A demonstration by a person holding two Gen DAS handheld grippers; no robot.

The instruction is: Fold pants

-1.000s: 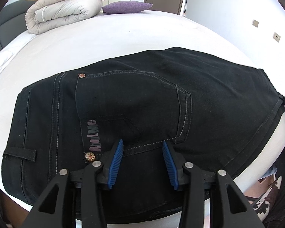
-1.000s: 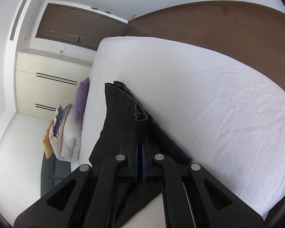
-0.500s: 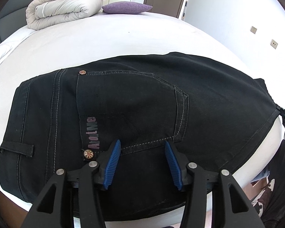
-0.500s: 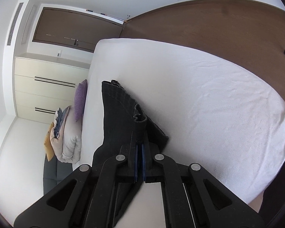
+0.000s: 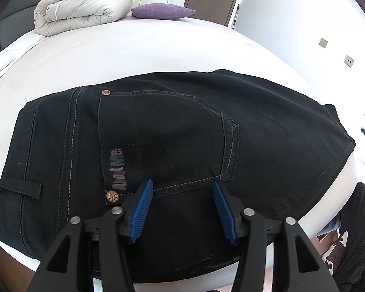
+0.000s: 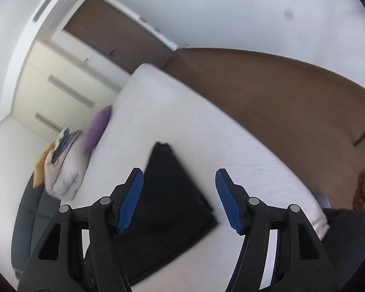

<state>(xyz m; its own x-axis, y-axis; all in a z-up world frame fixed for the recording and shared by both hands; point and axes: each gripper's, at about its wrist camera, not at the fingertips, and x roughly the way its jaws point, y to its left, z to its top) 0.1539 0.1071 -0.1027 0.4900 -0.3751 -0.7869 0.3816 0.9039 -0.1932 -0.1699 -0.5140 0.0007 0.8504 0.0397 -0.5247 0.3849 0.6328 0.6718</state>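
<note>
Black jeans (image 5: 182, 146) lie folded flat on the white bed (image 5: 133, 56), back pocket and waistband up. My left gripper (image 5: 182, 187) hovers open over the near edge of the pocket, holding nothing. In the right wrist view the jeans (image 6: 168, 194) lie flat as a dark folded shape. My right gripper (image 6: 180, 177) is open above their end, empty, and the view is blurred by motion.
A rolled beige duvet (image 5: 82, 12) and a purple pillow (image 5: 163, 11) sit at the head of the bed. The bed's near edge (image 5: 333, 206) drops to the floor at right. Brown floor (image 6: 292, 102) lies beyond the bed.
My right gripper has opened and let go of the jeans' end, which now lies flat, and it has pulled back and up. The left gripper stayed open above the pocket.
</note>
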